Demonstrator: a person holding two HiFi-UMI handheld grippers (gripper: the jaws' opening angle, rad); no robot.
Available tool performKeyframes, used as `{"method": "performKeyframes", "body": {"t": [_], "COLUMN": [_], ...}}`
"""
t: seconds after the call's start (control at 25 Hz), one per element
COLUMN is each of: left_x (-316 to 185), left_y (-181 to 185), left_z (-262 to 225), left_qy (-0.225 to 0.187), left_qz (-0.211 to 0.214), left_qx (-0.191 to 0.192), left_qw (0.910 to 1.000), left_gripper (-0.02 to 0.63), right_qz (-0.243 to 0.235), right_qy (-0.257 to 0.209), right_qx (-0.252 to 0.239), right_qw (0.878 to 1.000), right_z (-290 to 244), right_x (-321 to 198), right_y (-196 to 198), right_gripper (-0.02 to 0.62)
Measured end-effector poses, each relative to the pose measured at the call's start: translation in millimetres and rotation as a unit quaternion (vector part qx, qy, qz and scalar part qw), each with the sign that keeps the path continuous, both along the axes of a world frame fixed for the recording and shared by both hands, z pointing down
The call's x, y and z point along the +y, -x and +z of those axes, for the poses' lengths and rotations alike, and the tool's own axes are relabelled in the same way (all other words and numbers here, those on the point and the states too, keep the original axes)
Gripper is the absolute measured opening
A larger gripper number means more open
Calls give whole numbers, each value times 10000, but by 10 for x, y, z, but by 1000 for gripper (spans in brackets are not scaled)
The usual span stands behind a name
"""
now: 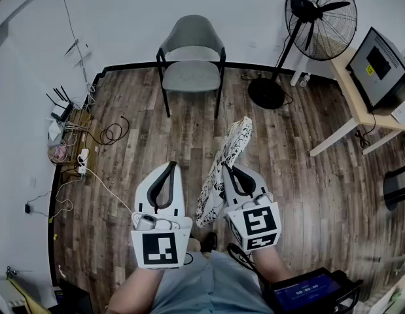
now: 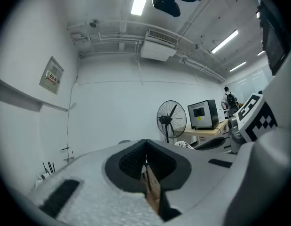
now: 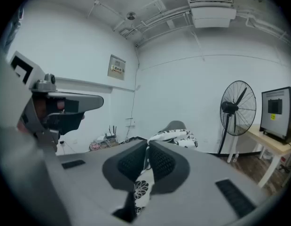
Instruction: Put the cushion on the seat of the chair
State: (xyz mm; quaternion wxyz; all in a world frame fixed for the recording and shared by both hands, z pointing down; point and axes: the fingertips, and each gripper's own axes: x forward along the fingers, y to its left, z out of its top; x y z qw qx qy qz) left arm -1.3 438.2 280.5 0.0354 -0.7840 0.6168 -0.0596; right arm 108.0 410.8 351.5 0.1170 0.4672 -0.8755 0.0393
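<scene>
Left gripper held its jaws pressed together on nothing, the grey padded chair stood empty well ahead, and the black-and-white floral cushion stretched lengthwise toward it, pinched on edge by the nearer right gripper.

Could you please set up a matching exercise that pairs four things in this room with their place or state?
Things:
1. cushion
2. chair
3. fan
4. left gripper

Places or states:
A. stands against the wall, seat bare
B. jaws together, nothing between them
C. pinched in the jaws of the right gripper, hanging above the floor
D. black, stands to the right of the chair in the head view

Pairs: 1-C, 2-A, 3-D, 4-B
</scene>
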Motion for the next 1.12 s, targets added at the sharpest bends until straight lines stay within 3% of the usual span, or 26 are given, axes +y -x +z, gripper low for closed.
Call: {"method": "performKeyframes", "body": {"t": [0.44, 0.6, 1.12], "left_x": [-113, -337, -2095], "left_y": [7, 137, 775], "left_z": [94, 266, 497], "left_qy": [35, 240, 485], "left_qz": [-73, -110, 85], "left_qx": [55, 132, 83], "left_qw": [10000, 9996, 9988], "left_gripper": [5, 5, 5], "right_qz": [-11, 34, 262], "right_qy": [113, 282, 396], "right_qx": [-11, 40, -91], "right_qw": [9999, 9996, 9988], "right_z": [100, 260, 440], "right_x": [-150, -362, -2037], "right_y": [-27, 58, 605], "right_gripper": [14, 15, 15]}}
